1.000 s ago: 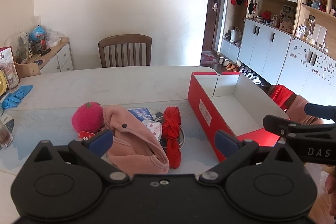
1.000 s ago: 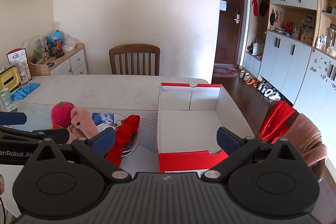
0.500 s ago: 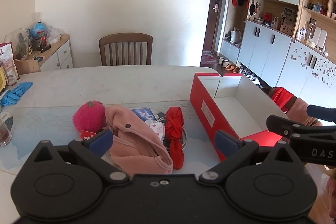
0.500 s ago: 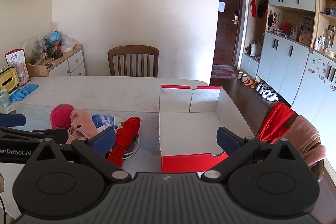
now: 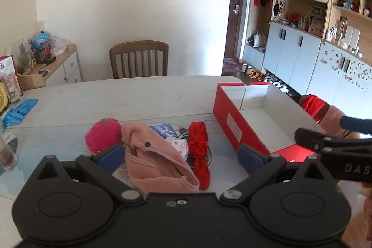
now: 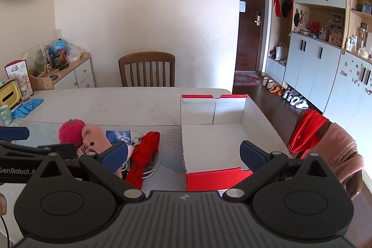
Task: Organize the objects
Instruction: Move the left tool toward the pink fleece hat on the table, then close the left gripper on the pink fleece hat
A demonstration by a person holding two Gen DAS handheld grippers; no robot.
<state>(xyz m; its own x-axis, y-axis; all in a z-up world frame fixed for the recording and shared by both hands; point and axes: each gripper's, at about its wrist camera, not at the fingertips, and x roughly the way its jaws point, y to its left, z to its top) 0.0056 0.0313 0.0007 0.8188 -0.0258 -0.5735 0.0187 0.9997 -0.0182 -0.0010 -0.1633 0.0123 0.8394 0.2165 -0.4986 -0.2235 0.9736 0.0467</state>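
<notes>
A heap of small items lies on the white table (image 5: 139,94): a fuzzy pink strawberry toy (image 5: 103,135), a pink fleece hat (image 5: 154,158), a knotted red cloth (image 5: 198,150), a blue booklet (image 5: 162,129), a star-print item and white cables. An open red box (image 5: 237,129) with a bare white inside stands to their right. My left gripper (image 5: 180,157) hovers open above the hat, holding nothing. My right gripper (image 6: 182,156) hangs open over the box's (image 6: 211,143) near left corner, beside the red cloth (image 6: 145,155) and strawberry toy (image 6: 71,131).
A wooden chair (image 5: 139,59) stands at the table's far side. Blue gloves (image 5: 19,108) and a glass (image 5: 5,152) sit at the left edge. A chair draped in red and pink cloth (image 6: 325,145) is on the right. Cabinets line the right wall.
Both grippers have drawn back and risen slightly, so the heap and box sit a little farther away. Nothing on the table has moved.
</notes>
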